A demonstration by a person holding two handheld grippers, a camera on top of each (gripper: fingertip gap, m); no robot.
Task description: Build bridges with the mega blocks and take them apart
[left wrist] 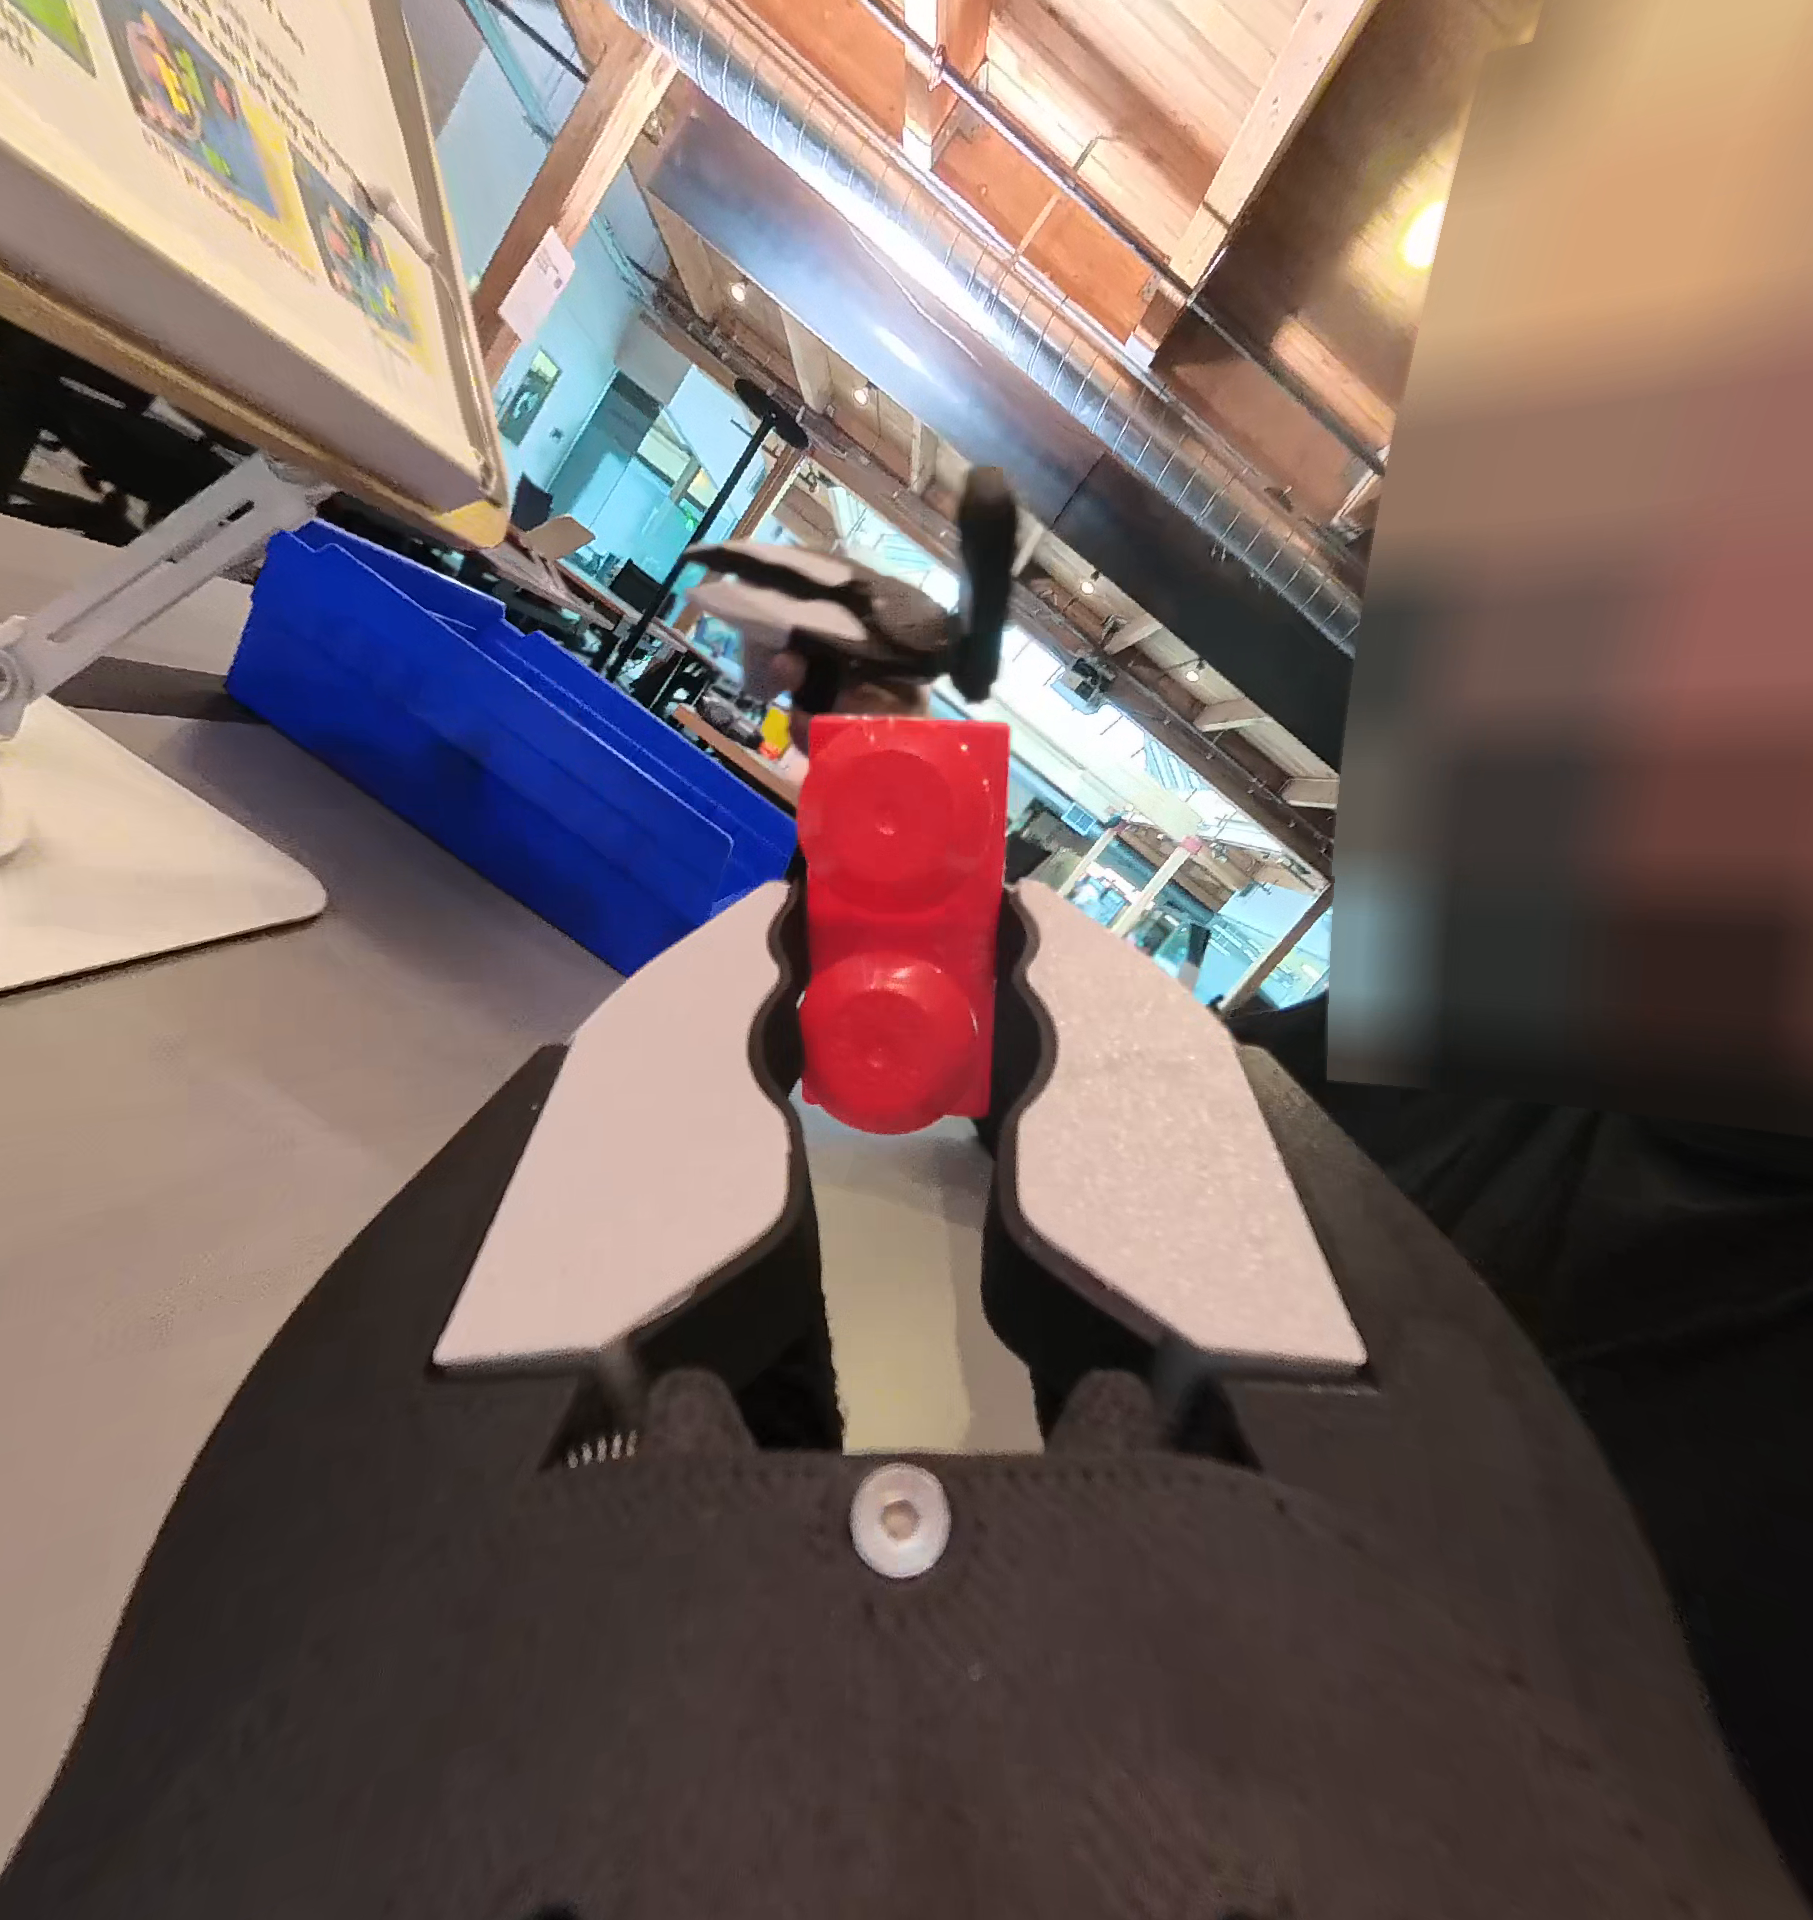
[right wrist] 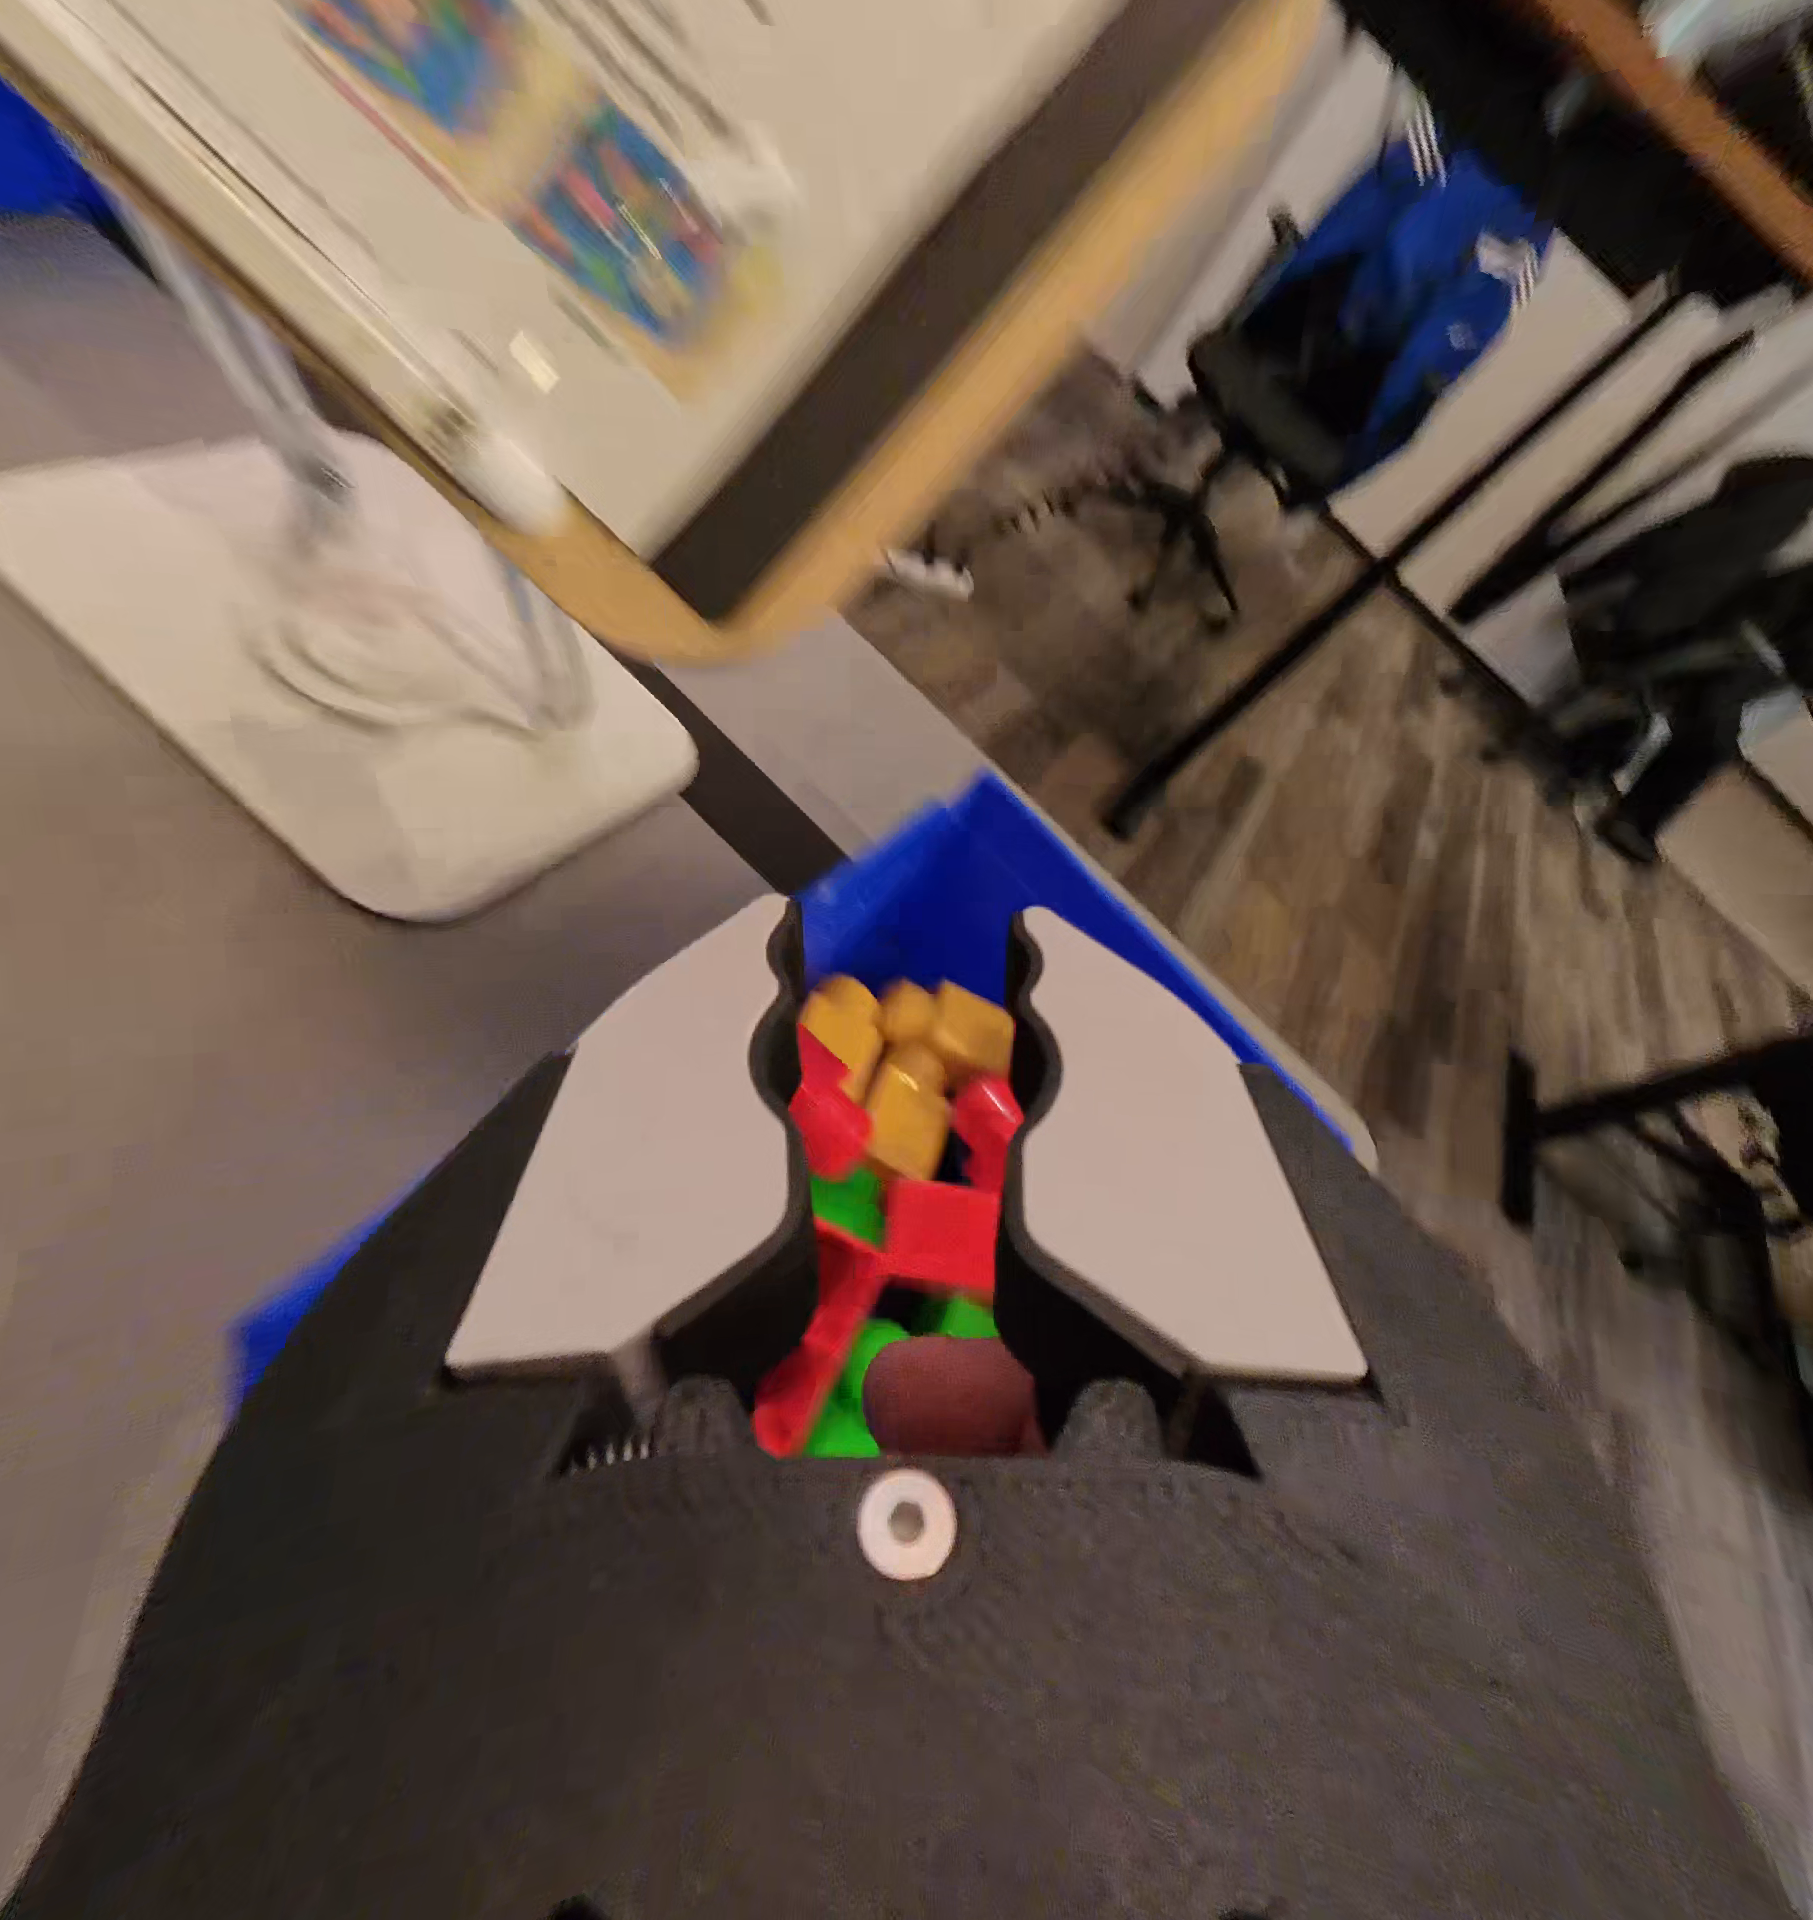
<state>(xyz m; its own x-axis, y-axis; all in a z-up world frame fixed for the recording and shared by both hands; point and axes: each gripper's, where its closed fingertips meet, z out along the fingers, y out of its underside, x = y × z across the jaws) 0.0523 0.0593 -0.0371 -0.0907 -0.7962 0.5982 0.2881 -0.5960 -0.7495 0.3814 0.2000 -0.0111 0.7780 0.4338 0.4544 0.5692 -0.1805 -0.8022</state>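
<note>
Red two-stud mega block [left wrist: 897,914] clamped studs-up between the left gripper's [left wrist: 897,997] pads above the grey table [left wrist: 206,1143], near the blue bin [left wrist: 486,727]; right gripper [right wrist: 907,1029] parted over a blue bin [right wrist: 912,894] of yellow, red and green blocks [right wrist: 907,1049], apparently gripping nothing through the blur.

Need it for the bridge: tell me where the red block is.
In the left wrist view, the red block is gripped between the left gripper fingers, right of the blue bin.

Grey tabletop [left wrist: 206,1143] lies open — blue bin [left wrist: 486,727] (stand base [left wrist: 102,883] beside) blocks beyond.
</note>
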